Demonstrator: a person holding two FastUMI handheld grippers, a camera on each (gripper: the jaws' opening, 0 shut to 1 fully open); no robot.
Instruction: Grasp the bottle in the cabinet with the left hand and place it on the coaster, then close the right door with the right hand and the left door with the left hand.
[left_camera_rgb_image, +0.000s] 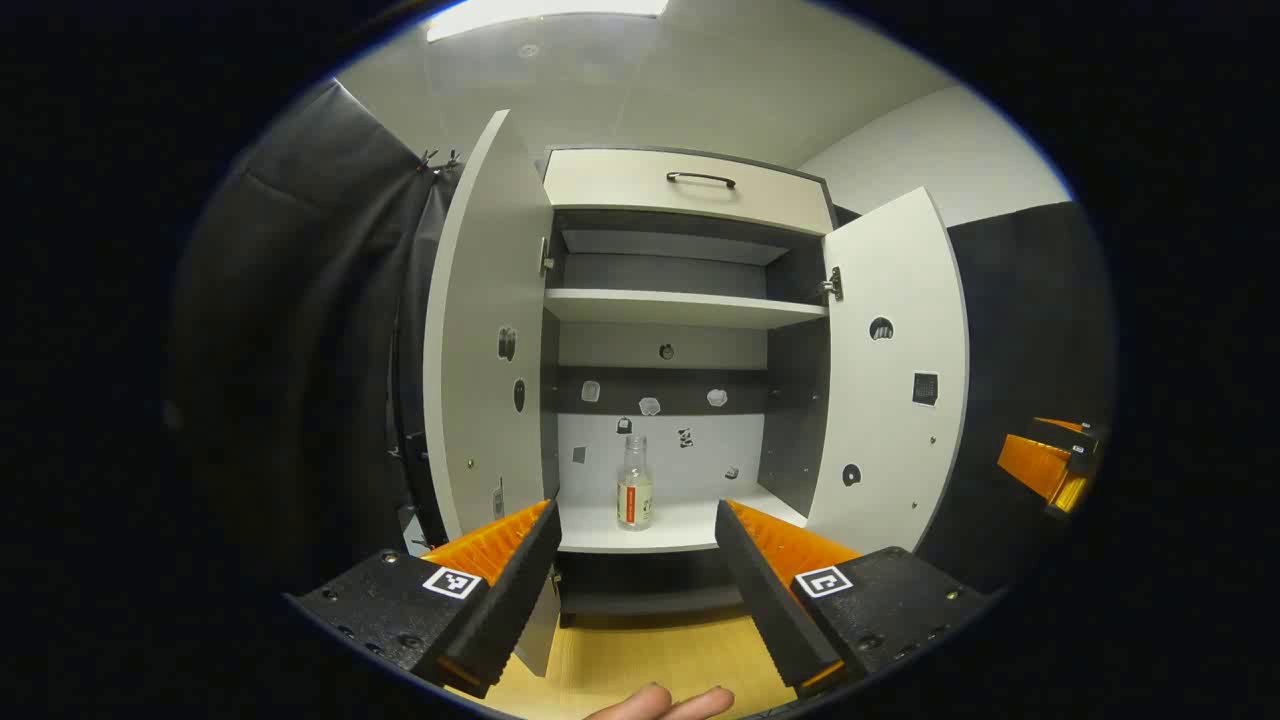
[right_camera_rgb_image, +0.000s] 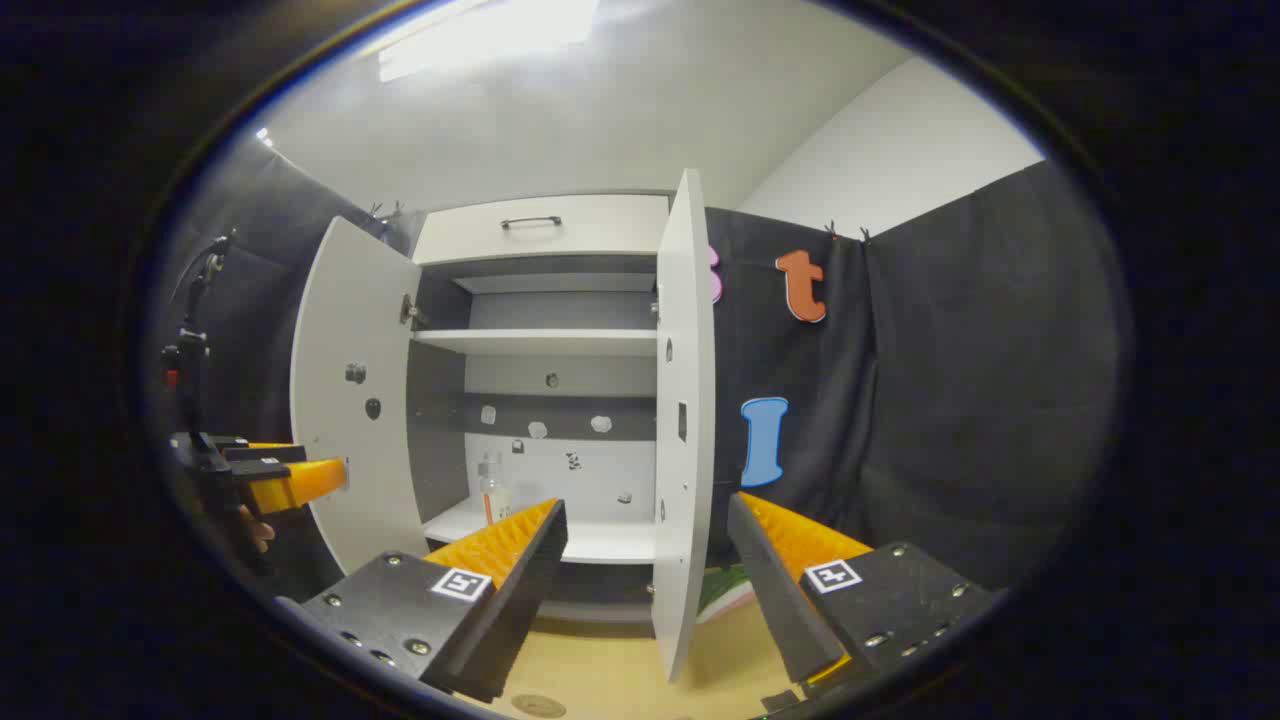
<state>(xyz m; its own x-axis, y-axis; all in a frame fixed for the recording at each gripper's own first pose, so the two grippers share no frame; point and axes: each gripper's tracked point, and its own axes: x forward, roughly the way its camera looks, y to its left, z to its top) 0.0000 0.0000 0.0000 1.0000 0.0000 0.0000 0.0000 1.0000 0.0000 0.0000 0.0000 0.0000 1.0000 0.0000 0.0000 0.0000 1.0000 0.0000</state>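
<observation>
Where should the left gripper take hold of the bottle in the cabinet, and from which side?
Probably the labelled body of the bottle, from the front. It stands upright on the lower shelf between open doors; the open left gripper already faces it.

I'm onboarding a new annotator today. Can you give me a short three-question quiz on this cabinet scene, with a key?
1. True or false: the bottle stands upright on the lowest shelf of the cabinet.
2. How do the jaws of the left gripper stand? A: open and holding nothing; B: clamped on the bottle; C: pressed against a door.
3. Fill in: both the left door and the right door are ____.

Key
1. True.
2. A.
3. Open.
</observation>
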